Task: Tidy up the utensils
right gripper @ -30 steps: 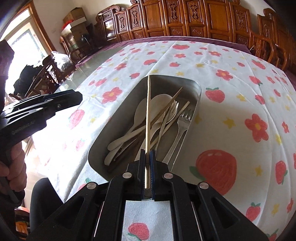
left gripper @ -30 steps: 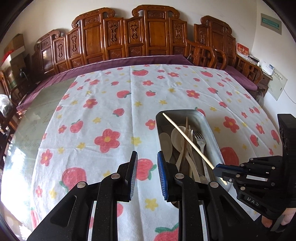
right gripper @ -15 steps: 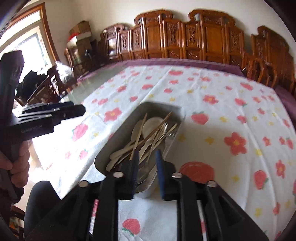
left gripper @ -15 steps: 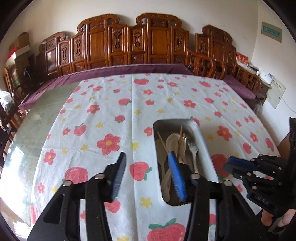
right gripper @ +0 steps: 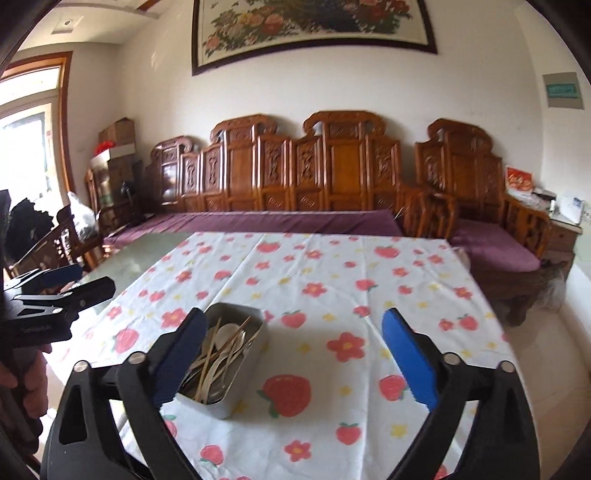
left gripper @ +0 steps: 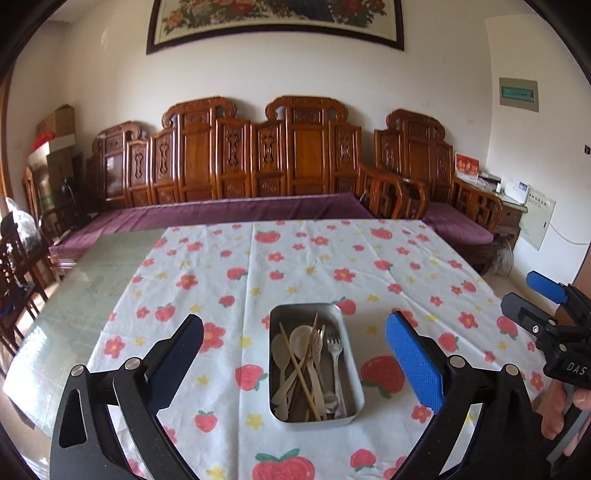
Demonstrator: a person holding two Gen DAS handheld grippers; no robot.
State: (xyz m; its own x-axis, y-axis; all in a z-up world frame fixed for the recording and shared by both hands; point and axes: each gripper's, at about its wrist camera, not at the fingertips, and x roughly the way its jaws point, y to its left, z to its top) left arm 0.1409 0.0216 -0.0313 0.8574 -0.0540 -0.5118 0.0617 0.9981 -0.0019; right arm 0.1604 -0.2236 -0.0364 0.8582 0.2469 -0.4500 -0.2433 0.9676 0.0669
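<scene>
From my left camera, the left gripper (left gripper: 293, 360) stands with its jaws wide apart; they have just been opening, and nothing is between the pads, only the table below them. The metal tray (left gripper: 352, 363) sits at about six o'clock in that view, low and centred on the flowered tablecloth (left gripper: 303, 266), framed between my two fingers but well beyond them. Inside it I can see pale spoons (left gripper: 297, 338), a metal fork (left gripper: 334, 345) along its right side, and wooden chopsticks (left gripper: 299, 373) lying crossed over the heap.

At three to four o'clock in the same view the right gripper (left gripper: 532, 299) shows from the side, blue pad up, with a hand (left gripper: 561, 410) on its grip below.

From my right camera, the right gripper's jaws are also spread wide, having just been opening, with nothing held. Here the tray lies at seven o'clock, partly hidden behind my left finger (right gripper: 181, 354), its utensils sticking up in a loose bundle. The left gripper appears at nine o'clock, at the table's edge, with another hand (right gripper: 26, 384) under it.

Beyond the table, at twelve o'clock, a carved wooden bench (left gripper: 266, 155) with a purple cushion runs along the wall under a framed flower picture (left gripper: 273, 18).
</scene>
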